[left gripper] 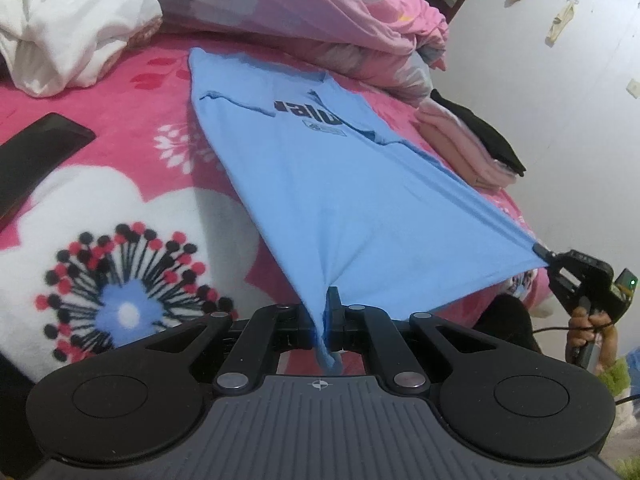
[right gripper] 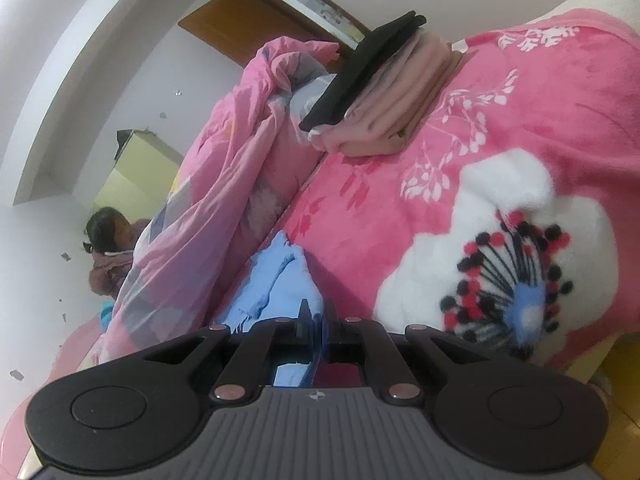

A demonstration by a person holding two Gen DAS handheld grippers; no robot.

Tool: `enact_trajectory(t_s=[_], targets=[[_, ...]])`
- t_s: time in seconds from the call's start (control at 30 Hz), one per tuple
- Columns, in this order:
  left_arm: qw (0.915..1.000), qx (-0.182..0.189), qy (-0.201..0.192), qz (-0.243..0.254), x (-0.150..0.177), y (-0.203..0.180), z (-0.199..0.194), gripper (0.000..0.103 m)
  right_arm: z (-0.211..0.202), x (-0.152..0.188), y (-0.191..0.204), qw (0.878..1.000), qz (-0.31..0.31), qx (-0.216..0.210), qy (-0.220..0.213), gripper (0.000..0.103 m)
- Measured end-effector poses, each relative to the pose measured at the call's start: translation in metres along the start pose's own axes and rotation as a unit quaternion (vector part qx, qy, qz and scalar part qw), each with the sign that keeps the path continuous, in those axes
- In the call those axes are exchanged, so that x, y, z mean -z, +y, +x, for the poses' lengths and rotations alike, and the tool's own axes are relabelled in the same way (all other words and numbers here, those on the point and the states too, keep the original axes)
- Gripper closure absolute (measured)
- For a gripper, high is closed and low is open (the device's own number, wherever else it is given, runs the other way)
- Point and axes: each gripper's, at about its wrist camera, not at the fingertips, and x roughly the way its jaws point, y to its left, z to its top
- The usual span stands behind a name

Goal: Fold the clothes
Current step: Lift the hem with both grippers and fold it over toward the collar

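Note:
A light blue T-shirt [left gripper: 320, 168] with dark lettering lies stretched over the pink flowered blanket [left gripper: 120, 184], its near hem lifted off the bed. My left gripper [left gripper: 326, 312] is shut on one bottom corner of the shirt, and cloth hangs down between its fingers. My right gripper [left gripper: 540, 249] pinches the other bottom corner at the right, pulling the hem taut, with a hand [left gripper: 592, 332] on its handle. In the right wrist view the right gripper [right gripper: 316, 316] is shut on bunched blue T-shirt cloth [right gripper: 276, 280].
A stack of folded clothes [right gripper: 384, 96], pink with a black piece on top, sits on the blanket [right gripper: 520, 120] by the bed's edge. A crumpled pink quilt [left gripper: 320, 8] and a white bundle [left gripper: 68, 20] lie at the head. A dark phone [left gripper: 36, 152] rests left. A person [right gripper: 112, 236] sits beyond the quilt.

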Motion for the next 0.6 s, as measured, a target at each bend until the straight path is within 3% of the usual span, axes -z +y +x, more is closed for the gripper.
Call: enact_trajectory(t_s=[0.37,0.6], targets=[[0.9999,0.011,0.009,0.003,0.017,-0.001,-0.036,0.102,-0.046,0.021,0.000,1.000,0.018,0.007,0.006,0.100],[0.9992,0.019,0.029,-0.020,0.033,-0.002,-0.052,0.102,-0.084,0.032,0.000,0.999,0.021,0.029,0.005,0.100]])
